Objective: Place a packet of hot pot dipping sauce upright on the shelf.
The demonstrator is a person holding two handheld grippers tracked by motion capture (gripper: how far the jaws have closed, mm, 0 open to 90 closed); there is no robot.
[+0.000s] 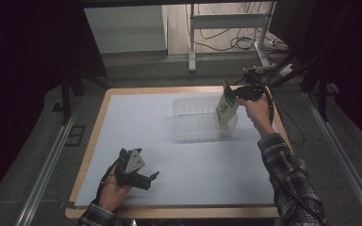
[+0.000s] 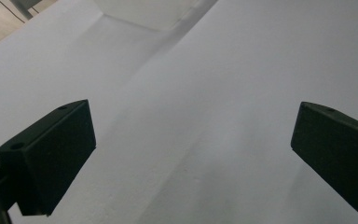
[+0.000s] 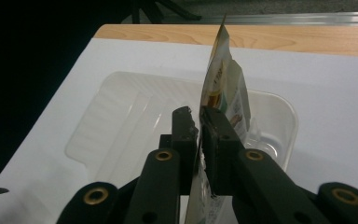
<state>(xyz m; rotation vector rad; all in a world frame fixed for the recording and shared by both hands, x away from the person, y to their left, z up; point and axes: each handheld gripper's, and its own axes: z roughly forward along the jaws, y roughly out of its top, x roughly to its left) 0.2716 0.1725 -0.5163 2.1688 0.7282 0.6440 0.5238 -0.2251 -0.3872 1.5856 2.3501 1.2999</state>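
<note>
The right gripper (image 1: 239,94) is clamped on a flat printed packet (image 1: 226,109), its two jaws pressed against the packet's opposite faces with barely a slit between them. In the right gripper view the packet (image 3: 220,88) stands on edge between the fingertips (image 3: 213,122), its top corner rising well above them and its lower part running down past the jaws. Gripper and packet hang over the clear plastic tub (image 1: 188,130), at the tub's right end; in the high view the packet's lower edge reaches down to about the tub's right rim, though whether it touches the tub cannot be told. The tub (image 3: 121,126) itself sits on the white sheet (image 1: 141,122) that covers the wooden table (image 1: 100,117).

The left gripper (image 1: 140,174) lies well apart from the tub, toward the near-left side of the sheet, held low in the person's hand. Its jaws are spread wide with nothing between them; in the left gripper view only bare sheet (image 2: 205,116) lies in the gap, and a corner of the tub (image 2: 144,11) shows far ahead
</note>
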